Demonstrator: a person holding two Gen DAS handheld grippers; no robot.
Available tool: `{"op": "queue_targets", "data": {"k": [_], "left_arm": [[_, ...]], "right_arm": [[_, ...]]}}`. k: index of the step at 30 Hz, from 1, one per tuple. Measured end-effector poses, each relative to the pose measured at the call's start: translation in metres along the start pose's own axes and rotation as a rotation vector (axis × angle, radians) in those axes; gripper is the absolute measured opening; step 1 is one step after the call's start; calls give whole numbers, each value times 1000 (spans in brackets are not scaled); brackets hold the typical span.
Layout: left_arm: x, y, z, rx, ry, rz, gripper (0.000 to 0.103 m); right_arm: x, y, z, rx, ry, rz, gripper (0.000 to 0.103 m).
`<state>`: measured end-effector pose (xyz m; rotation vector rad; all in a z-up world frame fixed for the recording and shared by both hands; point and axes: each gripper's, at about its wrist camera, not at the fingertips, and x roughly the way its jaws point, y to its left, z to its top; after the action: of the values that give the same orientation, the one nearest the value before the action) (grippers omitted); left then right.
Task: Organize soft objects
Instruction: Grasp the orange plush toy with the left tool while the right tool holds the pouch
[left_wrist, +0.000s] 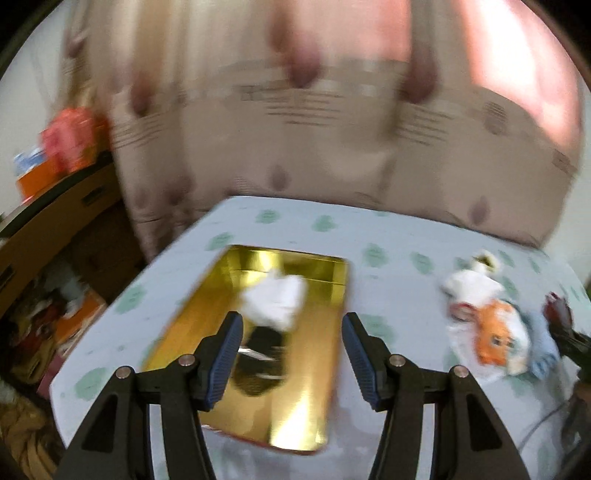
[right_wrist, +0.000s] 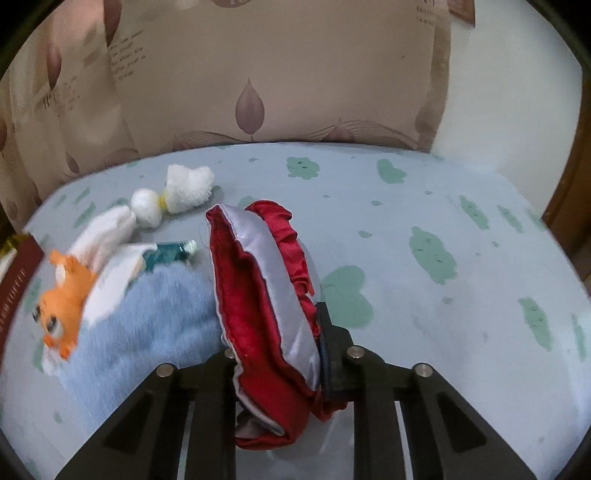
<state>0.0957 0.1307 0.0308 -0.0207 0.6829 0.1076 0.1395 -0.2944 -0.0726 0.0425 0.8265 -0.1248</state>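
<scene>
The right tongs clamp the red-and-silver satin pouch, the gold tray lying beneath the open left tongs.

A red-and-silver satin pouch, pale-blue fluffy cloth, orange-faced white toy, gold tray, green-blotched tablecloth.

1. Both views are evenly lit by soft indoor light, with dark vignetted corners and fisheye bending at the rims.
2. The left wrist view is motion-blurred; the curtain smears, glowing pink at upper right.
3. The gold tray throws bright glare.
4. The right wrist view is sharper, softening at its left edge.
</scene>
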Motion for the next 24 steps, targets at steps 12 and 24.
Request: {"op": "queue_targets", "data": {"k": [12,24], "left_arm": [[29,-143,-3,173,172,-306,60],[95,-233,20,185,404,-391,60]], "right_arm": [[-4,0,-12,4,29,7,19],[0,-4,-12,37,43,45,21]]}}
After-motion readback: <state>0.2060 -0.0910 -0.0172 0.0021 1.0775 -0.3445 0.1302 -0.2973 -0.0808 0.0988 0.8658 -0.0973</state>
